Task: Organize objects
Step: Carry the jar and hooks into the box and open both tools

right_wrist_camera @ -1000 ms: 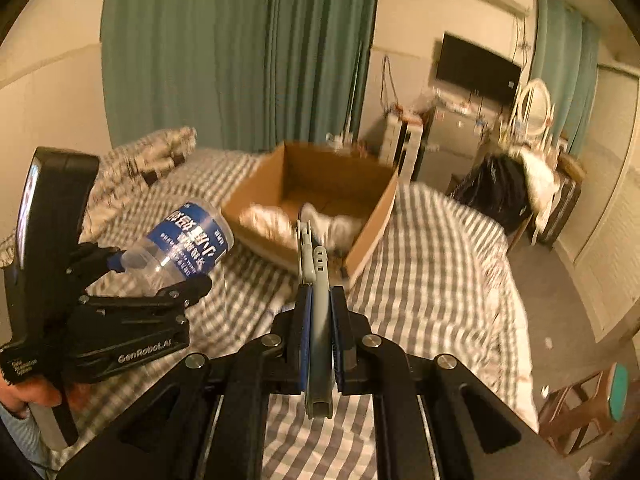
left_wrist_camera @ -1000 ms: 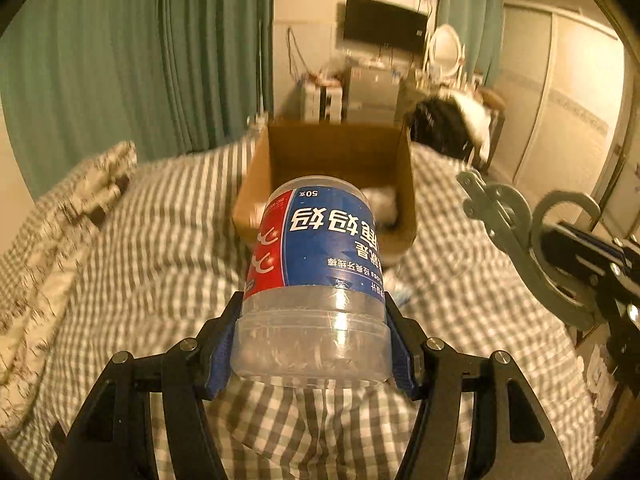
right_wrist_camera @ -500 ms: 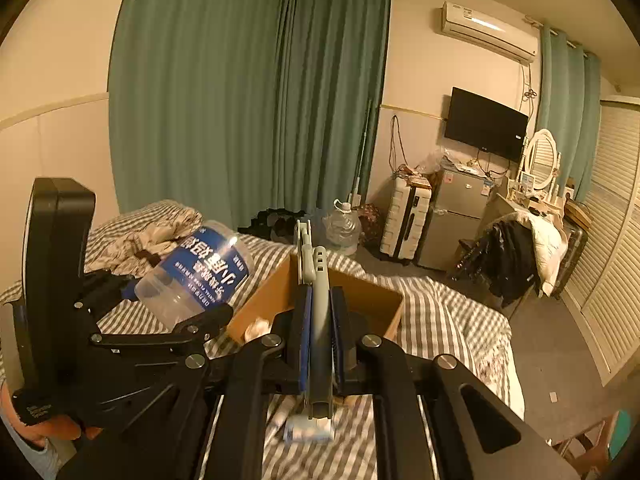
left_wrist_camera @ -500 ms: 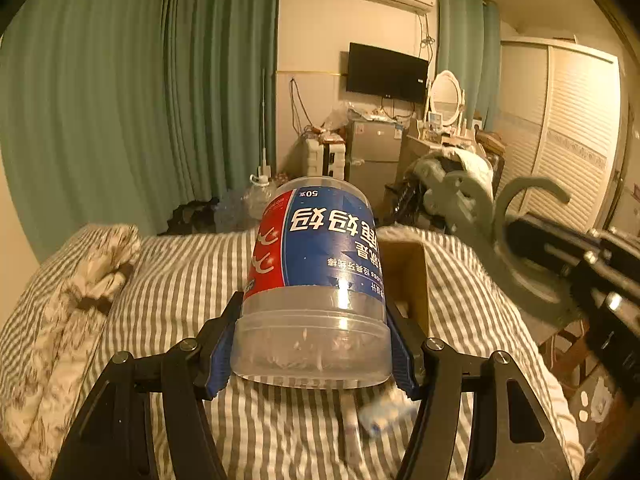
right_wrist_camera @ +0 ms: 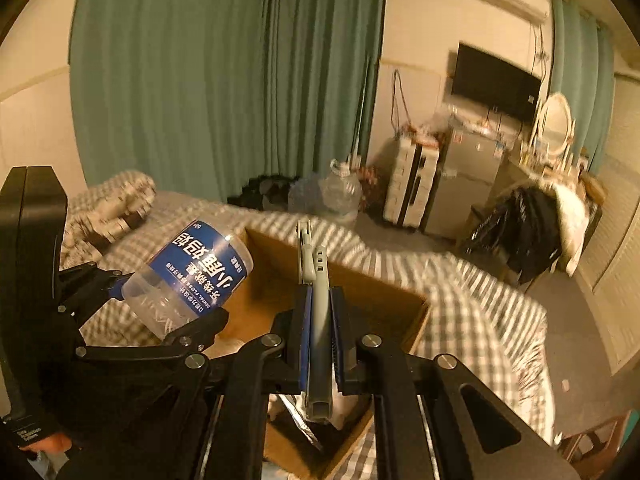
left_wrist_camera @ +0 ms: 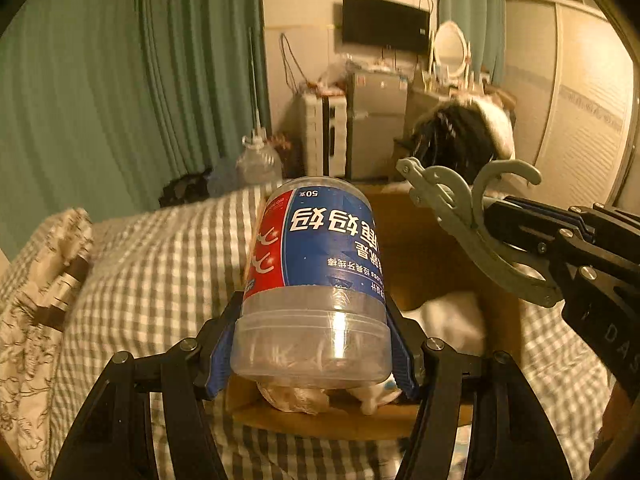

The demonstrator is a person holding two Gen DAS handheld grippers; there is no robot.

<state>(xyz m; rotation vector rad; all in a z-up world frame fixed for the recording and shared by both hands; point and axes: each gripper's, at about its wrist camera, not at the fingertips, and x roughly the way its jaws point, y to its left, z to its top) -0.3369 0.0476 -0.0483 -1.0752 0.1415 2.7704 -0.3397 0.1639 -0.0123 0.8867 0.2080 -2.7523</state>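
Both grippers now over box (left_wrist_camera: 448, 240); left (left_wrist_camera: 312, 348) clamps jar (left_wrist_camera: 316, 264), right (right_wrist_camera: 318, 320) clamps clip (right_wrist_camera: 316, 280); contents below jaws mostly hidden.

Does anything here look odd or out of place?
Only one thing: the clear plastic jar with the blue label, held in the left gripper over the open cardboard box, is upside down, so its printing reads inverted. Nothing looks spilled or damaged.

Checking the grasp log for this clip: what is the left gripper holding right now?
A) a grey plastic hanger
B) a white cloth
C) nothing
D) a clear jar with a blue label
D: the left gripper has its blue-padded fingers clamped on the clear jar with the blue label, above the cardboard box; the grey hanger sits in the right gripper.
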